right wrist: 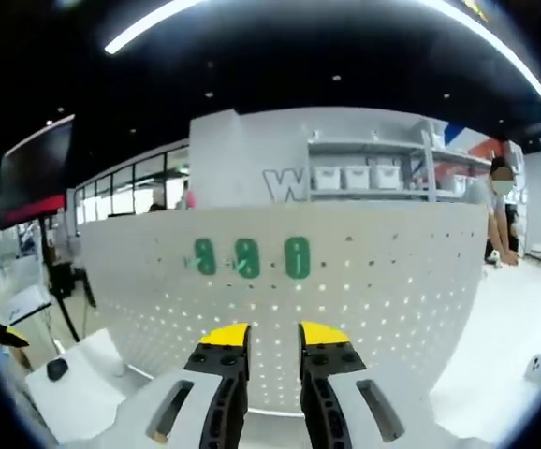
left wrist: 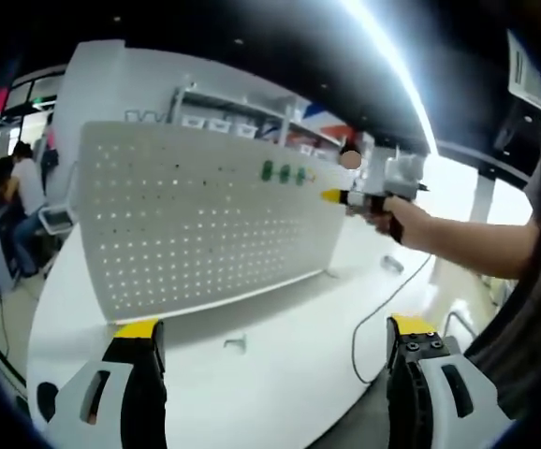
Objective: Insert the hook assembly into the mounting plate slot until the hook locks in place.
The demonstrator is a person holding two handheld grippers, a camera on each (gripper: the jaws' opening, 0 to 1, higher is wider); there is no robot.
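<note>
Both claws empty: left claw [left wrist: 275,339] wide, right claw [right wrist: 274,339] narrow.

Pegboard [right wrist: 345,281] blocks ahead; open table [left wrist: 280,355] before it.

White worktop [left wrist: 280,346] w/ a grey cable [left wrist: 369,323] snaking across its right side. Behind: wall shelf [right wrist: 369,168] w/ row of white bins. Seated person [left wrist: 25,201] at a desk far left. Another person [right wrist: 500,210] standing far right. Dark monitor [right wrist: 35,173] upper left. Ceiling light strip [left wrist: 392,61] overhead.
</note>
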